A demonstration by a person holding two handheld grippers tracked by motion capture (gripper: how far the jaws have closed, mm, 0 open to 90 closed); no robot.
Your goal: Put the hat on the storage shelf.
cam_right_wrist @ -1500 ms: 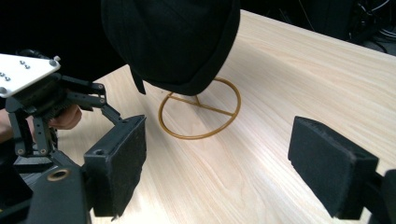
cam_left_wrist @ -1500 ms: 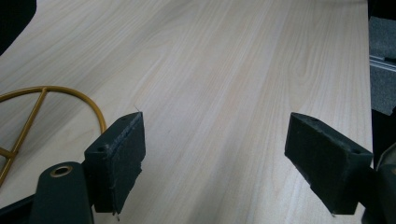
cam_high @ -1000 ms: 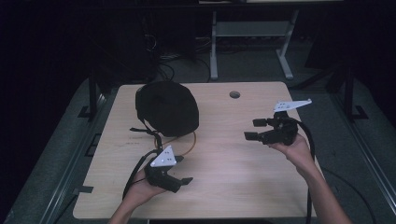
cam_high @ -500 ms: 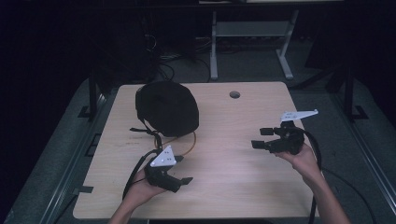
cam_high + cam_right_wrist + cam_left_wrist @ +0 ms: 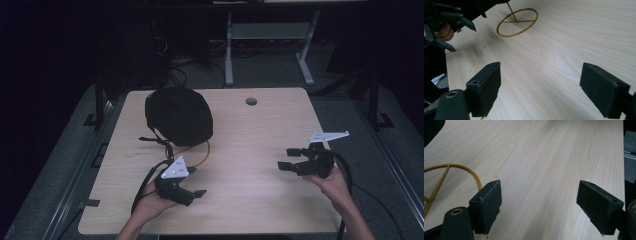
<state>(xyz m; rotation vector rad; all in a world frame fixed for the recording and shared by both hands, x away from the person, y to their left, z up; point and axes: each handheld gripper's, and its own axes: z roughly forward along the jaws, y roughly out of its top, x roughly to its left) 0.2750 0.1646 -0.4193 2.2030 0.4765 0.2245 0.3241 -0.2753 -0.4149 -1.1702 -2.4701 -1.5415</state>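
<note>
A black domed hat [image 5: 178, 115] rests at the back left of the wooden table [image 5: 250, 135], with a gold wire ring [image 5: 197, 150] poking out beneath its front edge. The ring [image 5: 446, 173] lies flat in the left gripper view, and the right gripper view has the ring [image 5: 517, 22] farther off. My left gripper [image 5: 196, 182] is near the front edge, just in front of the ring, open with nothing between its pads [image 5: 486, 207]. My right gripper [image 5: 290, 158] hovers at the right side, open and empty, pointing left; its pads [image 5: 484, 87] frame bare wood.
A round cable hole [image 5: 251, 101] is in the table's back centre. Black straps [image 5: 155, 140] trail from the hat toward the front. Cables run from both grippers off the front edge. A metal stand [image 5: 265, 45] and dark floor lie beyond the table.
My right gripper has moved toward the front and slightly right, lower over the table. The left gripper, hat and ring have stayed put.
</note>
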